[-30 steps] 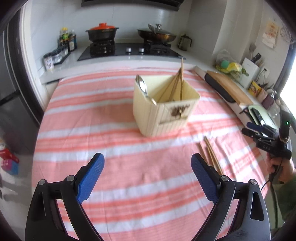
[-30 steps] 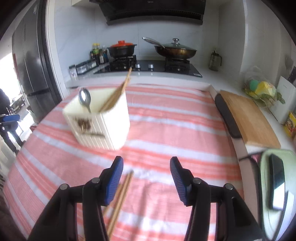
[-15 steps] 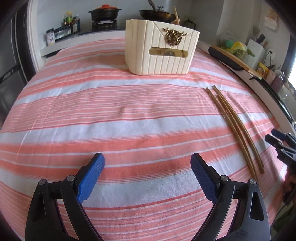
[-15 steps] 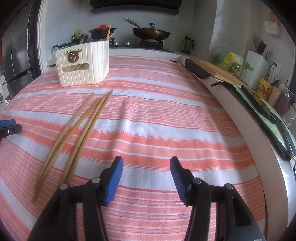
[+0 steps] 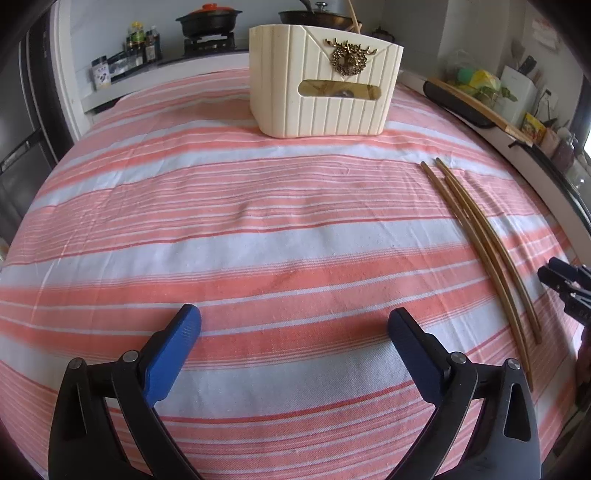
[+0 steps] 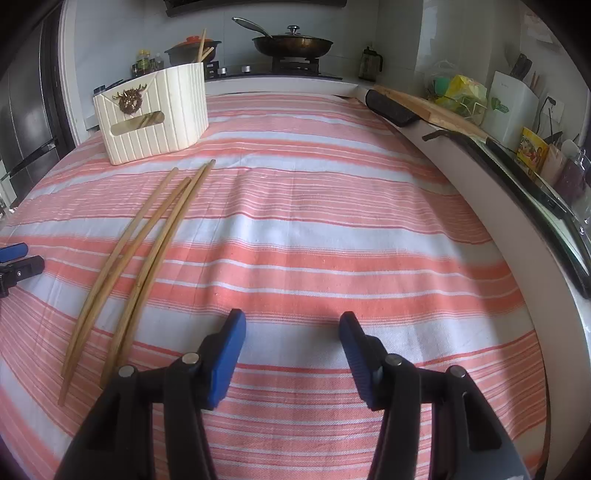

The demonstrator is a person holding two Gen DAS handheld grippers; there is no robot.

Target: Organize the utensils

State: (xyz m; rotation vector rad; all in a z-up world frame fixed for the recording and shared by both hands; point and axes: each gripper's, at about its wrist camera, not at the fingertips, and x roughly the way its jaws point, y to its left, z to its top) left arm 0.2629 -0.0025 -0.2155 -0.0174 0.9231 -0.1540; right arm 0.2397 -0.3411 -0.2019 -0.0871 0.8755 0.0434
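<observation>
While both grippers [image 5: 294, 330] sank, chopsticks [image 6: 133, 258] unmoved

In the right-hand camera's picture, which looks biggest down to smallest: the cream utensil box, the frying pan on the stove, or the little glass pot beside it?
1. Cream utensil box
2. Frying pan
3. Glass pot

The box is nearer the camera, which flatters it.

Home kitchen. Gas hob [image 6: 280, 68] at rear with lidded pan [image 6: 291, 44] and red-lidded pot [image 5: 208, 20]; condiment bottles [image 5: 142, 38] beside it; fridge [image 6: 26, 122] at left; knife block [image 6: 511, 103] and cutting board [image 6: 432, 109] along side counter; striped cloth [image 6: 314, 229] over the surface.
</observation>
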